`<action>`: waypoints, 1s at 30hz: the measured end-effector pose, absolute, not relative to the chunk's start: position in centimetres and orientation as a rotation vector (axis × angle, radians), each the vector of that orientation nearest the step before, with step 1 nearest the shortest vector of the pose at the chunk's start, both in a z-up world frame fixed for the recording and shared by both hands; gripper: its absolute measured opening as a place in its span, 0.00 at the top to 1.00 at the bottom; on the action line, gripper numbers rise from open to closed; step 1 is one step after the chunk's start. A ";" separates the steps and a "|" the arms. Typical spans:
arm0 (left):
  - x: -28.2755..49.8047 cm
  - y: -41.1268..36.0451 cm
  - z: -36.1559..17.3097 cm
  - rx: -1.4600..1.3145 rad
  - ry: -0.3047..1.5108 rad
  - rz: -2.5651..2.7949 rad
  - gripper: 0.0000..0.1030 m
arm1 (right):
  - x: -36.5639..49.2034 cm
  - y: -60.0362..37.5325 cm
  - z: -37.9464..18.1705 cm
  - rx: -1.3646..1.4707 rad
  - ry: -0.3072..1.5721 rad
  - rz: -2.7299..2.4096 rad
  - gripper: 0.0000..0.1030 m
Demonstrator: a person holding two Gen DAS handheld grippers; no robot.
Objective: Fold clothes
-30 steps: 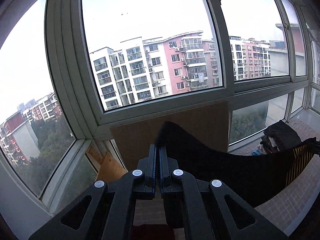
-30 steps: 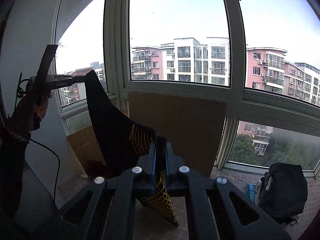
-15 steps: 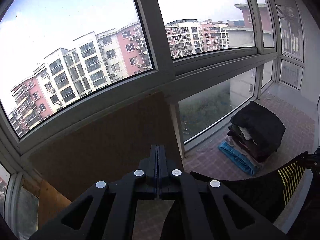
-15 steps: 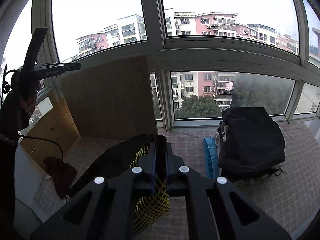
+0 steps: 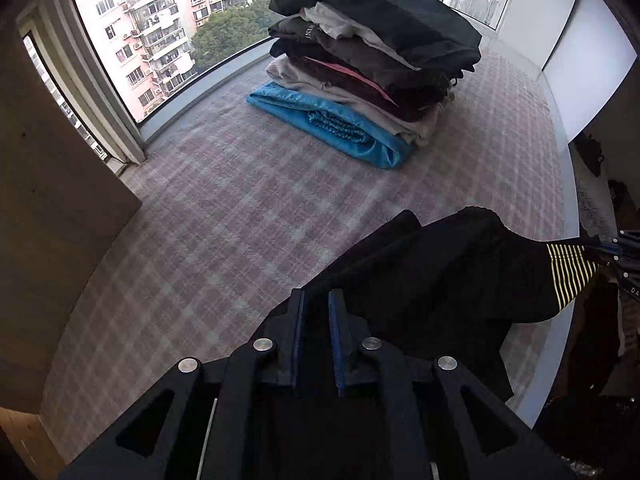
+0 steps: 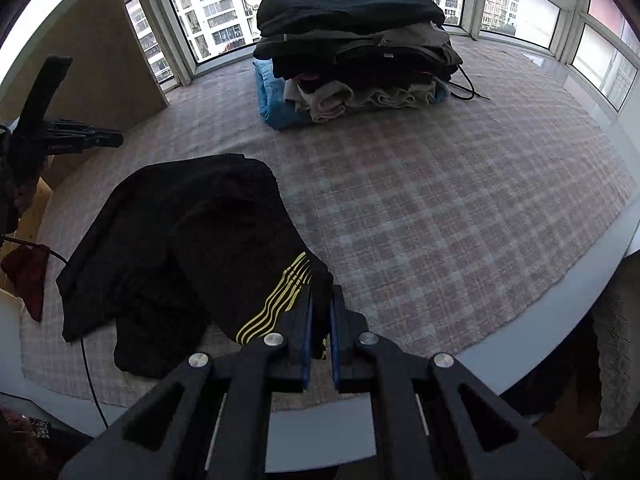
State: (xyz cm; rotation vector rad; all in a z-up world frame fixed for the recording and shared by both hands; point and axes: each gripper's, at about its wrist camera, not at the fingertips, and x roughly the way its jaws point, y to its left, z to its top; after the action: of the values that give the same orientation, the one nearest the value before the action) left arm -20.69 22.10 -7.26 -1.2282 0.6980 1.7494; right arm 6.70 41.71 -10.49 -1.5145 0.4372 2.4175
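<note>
A black garment with yellow stripes (image 6: 192,240) lies rumpled on the checked cloth, near the table's front left. My right gripper (image 6: 320,300) has its jaws a narrow gap apart with the striped hem (image 6: 280,300) between them. My left gripper (image 5: 317,300) has its jaws slightly apart, with nothing seen between the pads; the garment (image 5: 440,276) lies just right of it. In the right wrist view the left gripper (image 6: 116,138) hovers above and apart from the garment. In the left wrist view the right gripper (image 5: 604,256) holds the striped end.
A tall stack of folded clothes (image 6: 352,40) on a blue item (image 5: 328,128) stands at the back by the windows. A brown board (image 5: 48,200) leans at the left. The checked cloth (image 6: 440,200) covers the white table up to its rounded front edge (image 6: 540,320).
Both grippers swung down from facing the windows to the table. The garment, held up in the air before, now lies on the cloth. The left gripper has opened and let go.
</note>
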 end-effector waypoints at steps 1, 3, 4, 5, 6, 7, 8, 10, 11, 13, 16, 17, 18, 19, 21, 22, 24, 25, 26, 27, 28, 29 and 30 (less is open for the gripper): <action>-20.1 24.1 -8.4 -1.228 0.717 1.706 0.87 | 7.6 42.1 -11.3 -1.531 0.459 2.391 0.93; -19.0 27.8 -10.1 -1.215 0.761 1.630 0.79 | 8.5 42.3 -12.0 -1.547 0.474 2.370 0.93; -18.9 29.3 -10.9 -1.206 0.784 1.612 0.74 | 8.9 42.4 -12.3 -1.554 0.480 2.361 0.93; -19.0 30.5 -11.4 -1.198 0.809 1.602 0.72 | 9.3 42.4 -12.6 -1.560 0.486 2.352 0.93; -19.4 31.6 -11.9 -1.202 0.819 1.591 0.71 | 9.7 42.5 -12.9 -1.567 0.492 2.343 0.93; -19.8 32.6 -12.4 -1.206 0.830 1.580 0.70 | 10.1 42.5 -13.2 -1.574 0.498 2.333 0.93; -20.1 33.3 -12.9 -1.215 0.840 1.570 0.70 | 10.3 42.7 -13.4 -1.577 0.500 2.329 0.93; -20.1 34.5 -14.1 -1.220 0.883 1.533 0.69 | 10.6 43.0 -13.5 -1.578 0.503 2.328 0.93; -19.8 34.9 -14.6 -1.223 0.913 1.510 0.69 | 10.7 43.2 -13.5 -1.578 0.505 2.331 0.93; -19.2 35.4 -15.5 -1.222 0.971 1.467 0.66 | 10.7 43.5 -13.4 -1.578 0.506 2.337 0.93; -18.4 35.9 -16.3 -1.211 1.032 1.434 0.63 | 10.5 43.7 -13.2 -1.579 0.505 2.346 0.93; -18.2 36.0 -16.4 -1.211 1.042 1.423 0.63 | 10.3 43.7 -13.3 -1.579 0.501 2.349 0.93; -18.0 36.1 -16.4 -1.209 1.049 1.418 0.63 | 10.3 43.8 -13.3 -1.580 0.499 2.352 0.93; -17.9 36.1 -16.3 -1.209 1.051 1.410 0.63 | 10.2 43.8 -13.3 -1.581 0.497 2.356 0.93; -17.6 36.1 -16.1 -1.209 1.056 1.394 0.62 | 10.0 43.7 -13.3 -1.583 0.486 2.359 0.93; -17.5 36.1 -16.1 -1.215 1.053 1.386 0.61 | 9.8 43.8 -13.4 -1.586 0.483 2.359 0.93; -17.3 36.2 -16.6 -1.222 1.057 1.373 0.63 | 9.4 43.9 -13.7 -1.593 0.476 2.357 0.93; -17.3 36.3 -16.7 -1.225 1.043 1.374 0.64 | 9.2 44.0 -13.9 -1.596 0.473 2.356 0.93; -17.4 36.4 -16.6 -1.236 1.012 1.366 0.71 | 9.1 44.1 -13.9 -1.597 0.468 2.355 0.93; -17.5 36.5 -16.6 -1.248 0.985 1.359 0.77 | 9.2 44.2 -13.7 -1.599 0.461 2.359 0.93; -17.3 36.3 -16.5 -1.238 0.988 1.361 0.78 | 9.1 44.2 -13.6 -1.597 0.451 2.364 0.93; -17.1 36.2 -16.3 -1.228 0.992 1.364 0.86 | 8.8 44.2 -13.3 -1.591 0.439 2.373 0.93; -16.8 36.0 -16.1 -1.218 0.996 1.366 0.94 | 8.6 44.2 -13.0 -1.584 0.427 2.381 0.93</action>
State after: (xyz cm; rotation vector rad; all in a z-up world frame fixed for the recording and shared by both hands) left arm -16.84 35.98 -16.12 -1.2179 0.9956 1.3659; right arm 8.60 44.23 -13.04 -1.5838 0.4269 2.3812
